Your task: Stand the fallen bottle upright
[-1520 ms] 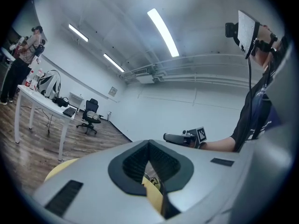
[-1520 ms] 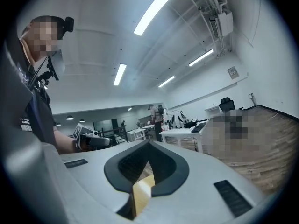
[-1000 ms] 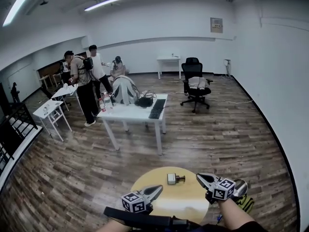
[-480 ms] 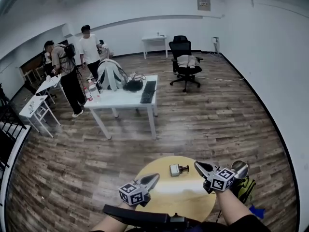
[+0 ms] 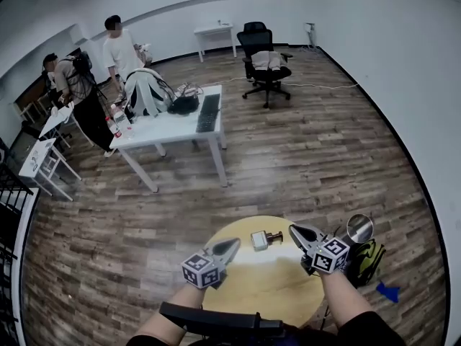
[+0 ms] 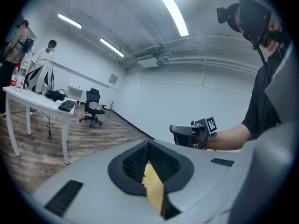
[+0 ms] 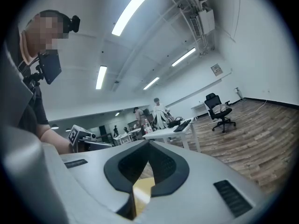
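Over on the round yellow tabletop, toward the far rim: small squat bottle lying on its side, pale boxy body on the left, dark neck and cap poking right. Sits between the left gripper and the right gripper, near both, touching neither. Got both pairs of fingers pinched together with nothing in them, so no grab possible without spreading one pair first. Looks light and rigid, maybe glass or hard plastic, can't tell which from up here. Probably slick too, and likely to skid on that smooth top if nudged from one side only. Best bet imo: take hold across the flat sides of the body, not the skinny neck, then tip up onto the base. Worth going gentle in case of glass.
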The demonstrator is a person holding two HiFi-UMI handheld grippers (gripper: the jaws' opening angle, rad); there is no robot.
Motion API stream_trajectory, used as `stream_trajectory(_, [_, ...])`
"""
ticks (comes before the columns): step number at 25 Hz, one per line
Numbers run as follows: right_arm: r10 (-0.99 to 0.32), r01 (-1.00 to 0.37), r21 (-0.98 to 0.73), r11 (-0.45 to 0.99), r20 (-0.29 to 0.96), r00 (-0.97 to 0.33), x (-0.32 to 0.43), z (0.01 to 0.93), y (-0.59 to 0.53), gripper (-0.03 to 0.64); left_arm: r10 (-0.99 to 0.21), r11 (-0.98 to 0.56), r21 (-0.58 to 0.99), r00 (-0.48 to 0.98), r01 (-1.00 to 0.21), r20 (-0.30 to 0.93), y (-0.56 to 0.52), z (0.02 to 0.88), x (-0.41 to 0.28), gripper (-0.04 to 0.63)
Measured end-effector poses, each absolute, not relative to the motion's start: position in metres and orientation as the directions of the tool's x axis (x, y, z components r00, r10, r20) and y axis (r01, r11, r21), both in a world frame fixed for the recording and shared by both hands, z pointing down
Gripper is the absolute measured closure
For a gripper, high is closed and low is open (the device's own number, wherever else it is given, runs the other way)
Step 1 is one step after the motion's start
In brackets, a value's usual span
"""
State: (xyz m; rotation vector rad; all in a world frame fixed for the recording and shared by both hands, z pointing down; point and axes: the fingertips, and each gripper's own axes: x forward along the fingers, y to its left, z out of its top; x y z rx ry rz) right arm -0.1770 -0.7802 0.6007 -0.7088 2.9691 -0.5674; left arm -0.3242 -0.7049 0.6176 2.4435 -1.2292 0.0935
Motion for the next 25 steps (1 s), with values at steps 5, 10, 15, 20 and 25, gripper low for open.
stream_trajectory(5, [-0.472,-0.464,-0.377,0.802,0.078,-0.878,-0.167,0.639,-0.808,0.626,-0.731,-0.556,0.254,0.611,-0.792,0.304,-0.758,0.652,-0.302,0.59])
stream_trajectory(10, [-0.486,-0.484,-0.401,0.778,0.105,-0.868,-0.157,0.674,-0.825,0.626,-0.683,-0.589,0.188,0.609,-0.786,0.403,-0.799,0.698,-0.279,0.589])
stream_trajectory(15, [-0.504,-0.505,-0.432,0.747,0.126,-0.854,-0.138,0.704,-0.835,0.626,-0.612,-0.654,0.098,0.601,-0.75,0.514,-0.826,0.743,-0.249,0.588])
stream_trajectory(20, [-0.513,-0.515,-0.449,0.73,0.139,-0.847,-0.124,0.727,-0.839,0.626,-0.504,-0.752,0.021,0.595,-0.659,0.627,-0.844,0.783,-0.216,0.553])
stream_trajectory(25, [-0.517,-0.521,-0.467,0.715,0.15,-0.843,-0.114,0.743,-0.842,0.626,-0.378,-0.86,-0.075,0.53,-0.505,0.759,-0.85,0.826,-0.191,0.522])
